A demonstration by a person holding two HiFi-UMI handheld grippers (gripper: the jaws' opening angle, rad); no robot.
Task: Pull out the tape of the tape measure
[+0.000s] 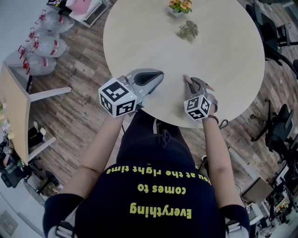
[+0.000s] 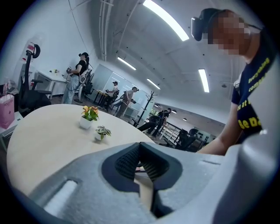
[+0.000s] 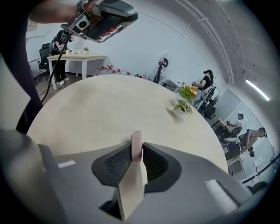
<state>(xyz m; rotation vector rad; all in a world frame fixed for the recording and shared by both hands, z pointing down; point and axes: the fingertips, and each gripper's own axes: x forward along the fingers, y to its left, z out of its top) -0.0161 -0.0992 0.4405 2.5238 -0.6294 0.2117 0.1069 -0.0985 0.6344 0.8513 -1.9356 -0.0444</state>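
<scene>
- Room: an open workroom with a wood-plank floor [image 1: 79, 97] and ceiling strip lights. Other people, chairs and white desks stand well beyond the fingers in both gripper views.
- Bench [image 1: 139, 42]: round, pale, matt and mostly bare. Its near edge lies directly below both sets of fingers.
- Left gripper [image 1: 159, 75]: held level and higher than the right one, to its left and apart from it. Its fingers [image 2: 127, 162] are fully closed. No view shows anything identifiable held between them.
- Right gripper [image 1: 187, 80]: tilted down toward the bench, close above its surface. Its fingers [image 3: 117, 165] stand partly apart and are clamped on a thin object.
- Potted plants: a flowering plant [image 1: 180, 5] and a small leafy plant [image 1: 189, 30] stand far ahead of both sets of fingers, clear of the working zone.
- Tape measure [image 3: 136, 146]: judged to be the thin pink disc seen edge-on between the right fingers, touching both pads. No tape is visibly drawn out.
- Step in hand (judged): the case is secured and extraction has not begun.
- Next move (judged): open the left fingers, bring them to the tape end at the case rim, and close on it. Then draw the two grippers apart in a straight line while the right grip holds firm.
</scene>
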